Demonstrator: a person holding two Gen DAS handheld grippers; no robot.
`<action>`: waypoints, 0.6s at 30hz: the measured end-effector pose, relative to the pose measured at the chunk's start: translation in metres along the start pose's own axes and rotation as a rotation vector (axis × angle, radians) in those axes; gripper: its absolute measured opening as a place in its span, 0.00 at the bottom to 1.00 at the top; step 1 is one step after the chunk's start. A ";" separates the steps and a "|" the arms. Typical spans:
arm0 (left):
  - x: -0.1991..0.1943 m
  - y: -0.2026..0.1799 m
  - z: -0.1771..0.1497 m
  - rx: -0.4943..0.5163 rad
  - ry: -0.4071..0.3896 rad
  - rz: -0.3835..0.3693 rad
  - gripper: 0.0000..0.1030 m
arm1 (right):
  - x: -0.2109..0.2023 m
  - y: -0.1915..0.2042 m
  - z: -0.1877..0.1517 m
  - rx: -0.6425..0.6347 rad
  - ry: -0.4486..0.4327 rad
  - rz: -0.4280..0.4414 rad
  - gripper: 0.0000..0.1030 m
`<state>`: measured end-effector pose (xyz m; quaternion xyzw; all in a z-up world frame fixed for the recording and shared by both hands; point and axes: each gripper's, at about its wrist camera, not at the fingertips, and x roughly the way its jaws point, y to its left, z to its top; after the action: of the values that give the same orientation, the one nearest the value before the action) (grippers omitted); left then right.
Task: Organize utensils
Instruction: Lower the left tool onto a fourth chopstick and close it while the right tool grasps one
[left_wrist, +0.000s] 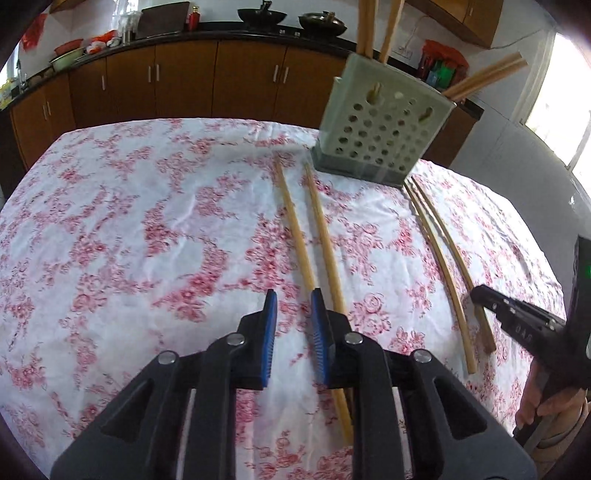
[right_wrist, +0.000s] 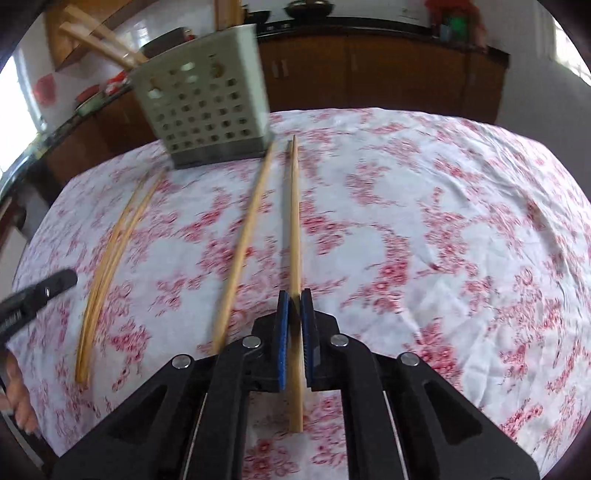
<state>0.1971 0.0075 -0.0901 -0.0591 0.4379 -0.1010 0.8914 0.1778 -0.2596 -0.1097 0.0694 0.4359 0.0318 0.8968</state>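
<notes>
On the floral tablecloth (left_wrist: 147, 221) four chopsticks lie loose beside the holder (left_wrist: 380, 136), which already has several in it; the right gripper (right_wrist: 295, 306) pinches one chopstick (right_wrist: 294, 221), while the left gripper (left_wrist: 293, 306), slightly parted, grips nothing.

Left tongs (left_wrist: 293, 306) parted, chopsticks (left_wrist: 295, 229), perforated holder (left_wrist: 380, 136)

the left gripper (left_wrist: 293, 301) points steeply downward, its blue pads (left_wrist: 271, 314) a small gap apart with nothing pressed between them. the right gripper (right_wrist: 294, 301) is tilted down the same way, its blue pads (right_wrist: 282, 310) clamped together on a thin stick. a person's hand (left_wrist: 546, 413) grips the right gripper's handle; another hand (right_wrist: 16, 398) shows at the right view's left edge
</notes>
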 end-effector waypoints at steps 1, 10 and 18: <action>0.003 -0.003 -0.001 0.009 0.006 -0.003 0.18 | 0.000 -0.004 0.001 0.015 0.001 0.003 0.07; 0.019 -0.021 -0.005 0.077 0.045 0.044 0.10 | -0.002 -0.004 -0.004 -0.019 -0.011 -0.009 0.08; 0.019 0.014 0.014 0.010 0.026 0.152 0.08 | -0.001 -0.011 -0.002 -0.015 -0.028 -0.020 0.07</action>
<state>0.2214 0.0168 -0.0992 -0.0200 0.4519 -0.0360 0.8911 0.1762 -0.2702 -0.1118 0.0590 0.4239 0.0251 0.9034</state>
